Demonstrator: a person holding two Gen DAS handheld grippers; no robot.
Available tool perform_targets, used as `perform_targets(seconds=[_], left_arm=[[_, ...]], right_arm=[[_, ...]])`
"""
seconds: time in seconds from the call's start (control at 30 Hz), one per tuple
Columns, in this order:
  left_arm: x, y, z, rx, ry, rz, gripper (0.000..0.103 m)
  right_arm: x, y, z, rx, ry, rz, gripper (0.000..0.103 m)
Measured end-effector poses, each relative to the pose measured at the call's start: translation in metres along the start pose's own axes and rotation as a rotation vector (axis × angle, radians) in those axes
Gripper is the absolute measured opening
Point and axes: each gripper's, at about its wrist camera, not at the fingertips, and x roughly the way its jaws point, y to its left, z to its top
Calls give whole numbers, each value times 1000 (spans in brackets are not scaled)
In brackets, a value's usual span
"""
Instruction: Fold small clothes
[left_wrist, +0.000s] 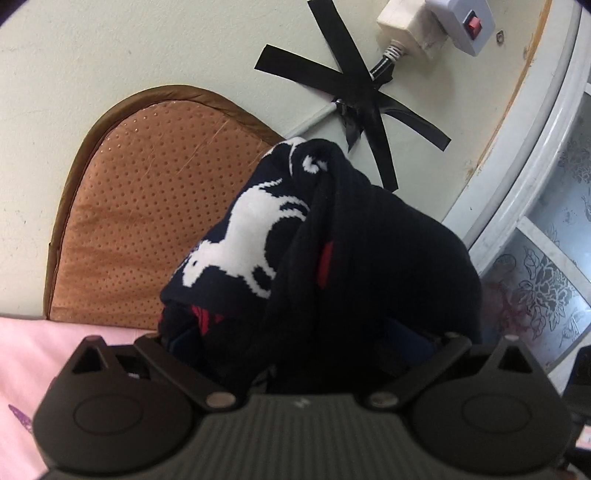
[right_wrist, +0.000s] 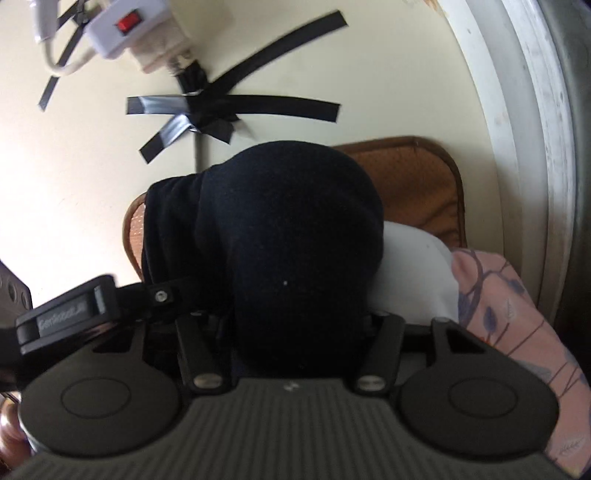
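A dark navy knitted garment (left_wrist: 332, 240) with a white animal pattern and red bits is bunched over my left gripper (left_wrist: 303, 354), which is shut on it; the fingertips are hidden under the cloth. In the right wrist view the same dark garment (right_wrist: 295, 240) drapes over my right gripper (right_wrist: 299, 332), which is also shut on it, fingertips hidden. The left gripper's body (right_wrist: 70, 314) shows at the left of the right wrist view, close beside the right one. The garment is held up in front of the wall.
A brown perforated headboard cushion (left_wrist: 147, 206) stands behind against a cream wall (left_wrist: 110, 48). Black tape strips (left_wrist: 354, 96) and a white power strip (left_wrist: 443, 26) are on the wall. A pink sheet (left_wrist: 22, 362), a white pillow (right_wrist: 413, 273) and pink patterned bedding (right_wrist: 517, 332) lie below. A window frame (left_wrist: 535, 155) is at the right.
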Motion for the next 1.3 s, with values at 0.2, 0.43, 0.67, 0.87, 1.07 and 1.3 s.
perform_targets(seconds=[0.2,0.43,0.67,0.87,1.07,1.3], left_arm=[[-70,16,-10,-1,-84,9,103],[-153,34,-98,133,-114,167,103],[-199,50,-173,132,-31,225,103],[-233,45,-209,207,-83,255,103],[-240,48,-225,216,53,176,103],[-236,41,-251,328,59,306,103]], right_arm=[[-61,19,-26,7,-191,-74,79],[-123,44,-99,49,-190,-109,87],[-160,84,-178,107,-94,-125,91],[-197,116,-229,93,-66,-163,92],[-213,134,-254,15,-138,-272,95],[-203,136,-265,-55,-205,-365,96]])
